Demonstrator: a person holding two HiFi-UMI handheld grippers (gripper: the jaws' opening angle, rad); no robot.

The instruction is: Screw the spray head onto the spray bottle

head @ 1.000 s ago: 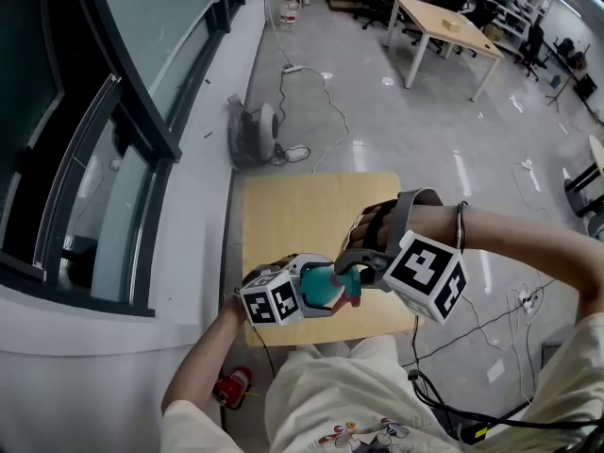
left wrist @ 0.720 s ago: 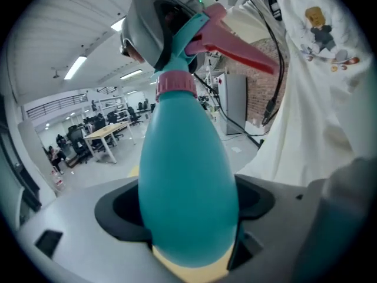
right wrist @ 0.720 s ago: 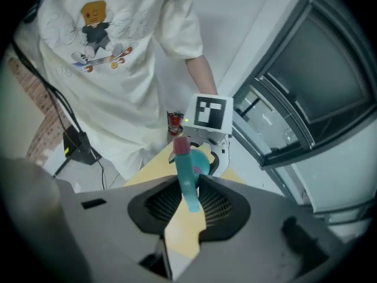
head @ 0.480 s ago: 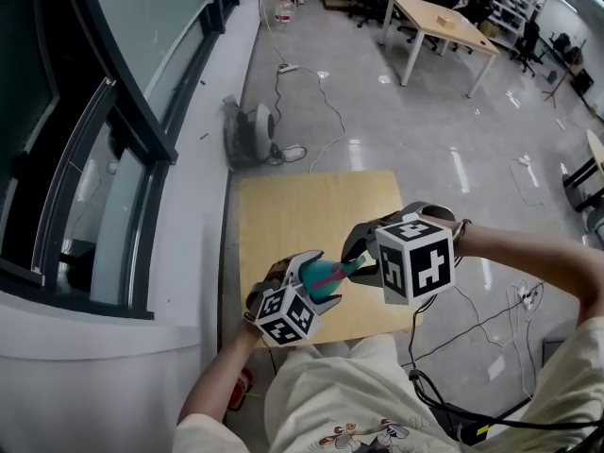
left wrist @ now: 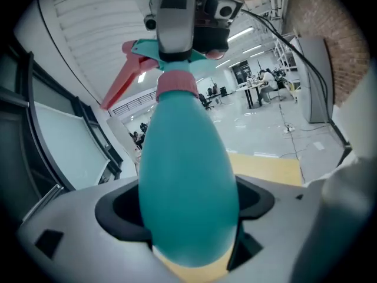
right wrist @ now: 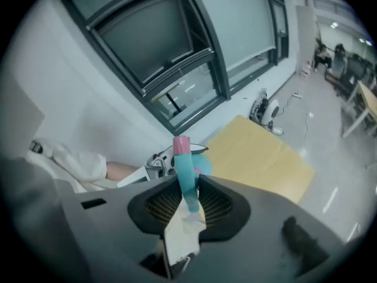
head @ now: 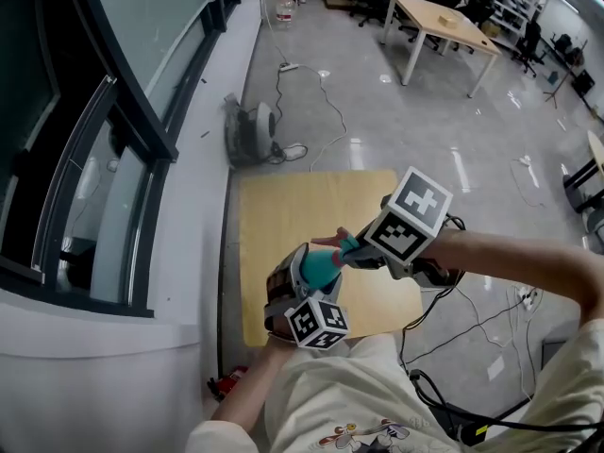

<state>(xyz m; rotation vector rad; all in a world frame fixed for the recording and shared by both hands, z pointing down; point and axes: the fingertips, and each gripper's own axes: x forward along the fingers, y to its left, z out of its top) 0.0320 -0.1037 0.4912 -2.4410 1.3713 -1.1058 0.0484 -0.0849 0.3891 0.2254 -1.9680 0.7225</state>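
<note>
A teal spray bottle is held over the near edge of the yellow table. My left gripper is shut on its body, which fills the left gripper view. The teal spray head sits on the bottle's pink collar, its red trigger pointing left. My right gripper is shut on the spray head from the right. In the right gripper view the spray head stands between the jaws of the right gripper, nozzle tip pink.
A grey fan-like device and cables lie on the floor beyond the table. Dark-framed windows line the left wall. A wooden desk and chairs stand far back. A red object lies on the floor near my left.
The left gripper has turned and shifted right, its marker cube now below the bottle. The right gripper rolled its cube upward and its jaws closed in on the spray head.
</note>
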